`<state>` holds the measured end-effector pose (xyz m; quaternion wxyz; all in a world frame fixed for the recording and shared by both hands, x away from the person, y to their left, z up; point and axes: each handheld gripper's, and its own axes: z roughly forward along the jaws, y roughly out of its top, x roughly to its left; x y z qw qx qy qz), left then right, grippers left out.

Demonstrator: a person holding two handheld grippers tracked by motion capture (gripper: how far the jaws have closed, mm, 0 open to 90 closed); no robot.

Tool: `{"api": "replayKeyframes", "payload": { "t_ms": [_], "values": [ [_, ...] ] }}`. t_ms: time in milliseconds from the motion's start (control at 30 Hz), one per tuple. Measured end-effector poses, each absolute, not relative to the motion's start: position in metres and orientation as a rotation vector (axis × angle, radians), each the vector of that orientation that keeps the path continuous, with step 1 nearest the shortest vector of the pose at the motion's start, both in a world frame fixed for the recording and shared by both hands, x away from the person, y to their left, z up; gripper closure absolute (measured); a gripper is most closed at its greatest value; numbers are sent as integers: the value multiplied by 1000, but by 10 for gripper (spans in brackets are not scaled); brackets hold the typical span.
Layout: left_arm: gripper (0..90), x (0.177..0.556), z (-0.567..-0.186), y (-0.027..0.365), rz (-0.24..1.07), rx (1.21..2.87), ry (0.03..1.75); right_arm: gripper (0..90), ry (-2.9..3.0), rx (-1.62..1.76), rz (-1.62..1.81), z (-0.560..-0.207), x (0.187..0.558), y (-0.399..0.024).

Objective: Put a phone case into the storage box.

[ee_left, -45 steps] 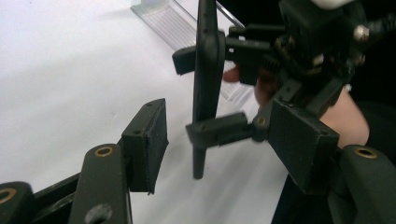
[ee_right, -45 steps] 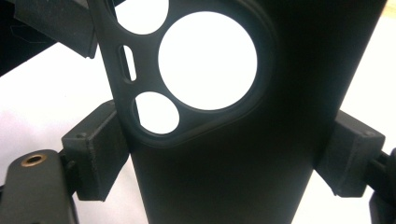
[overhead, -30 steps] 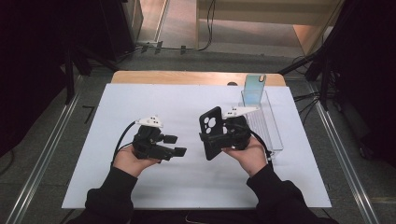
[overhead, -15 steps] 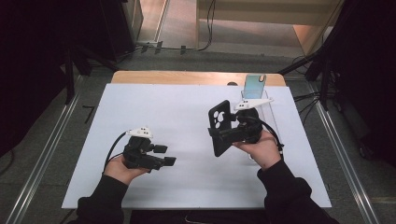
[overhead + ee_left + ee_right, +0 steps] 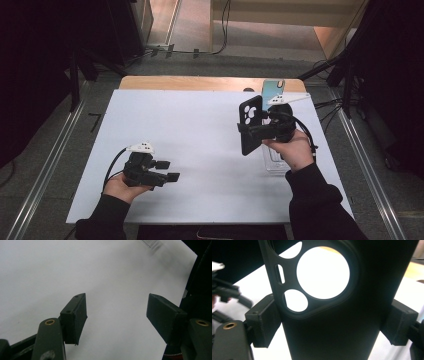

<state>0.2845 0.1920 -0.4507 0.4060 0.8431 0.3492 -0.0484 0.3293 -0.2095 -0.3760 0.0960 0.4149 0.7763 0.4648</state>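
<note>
I see the black phone case upright above the counter's right side, clamped across its width by my right gripper, while my left gripper hovers low at front left, jaws wide and empty.

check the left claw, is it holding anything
No, the left claw is open with only bare white table between its jaws.

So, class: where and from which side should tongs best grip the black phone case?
Probably across the black phone case's two long edges, below the camera cut-outs, coming square at its flat face. The right tongs hold it so: the solid lower body looks stiffer than the cut-out corner.
</note>
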Motion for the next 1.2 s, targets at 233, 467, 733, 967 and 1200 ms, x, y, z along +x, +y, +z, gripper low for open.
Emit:
{"api": "replayKeyframes", "payload": {
  "t_ms": [233, 467, 733, 967, 1200],
  "values": [
    [327, 282, -450, 200, -105, 2113, 920, 128, 2194, 1325, 1368, -369, 339, -233],
    [327, 281, -452, 206, -92, 2110, 949, 128, 2088, 1394, 1299, -366, 351, -252],
    [328, 281, -453, 208, -90, 2088, 969, 128, 2001, 1479, 1242, -369, 368, -272],
    [328, 282, -453, 207, -97, 2090, 967, 128, 1919, 1553, 1172, -377, 386, -280],
    [328, 284, -454, 206, -95, 2101, 962, 128, 1851, 1638, 1169, -394, 408, -289]
  ]
}}
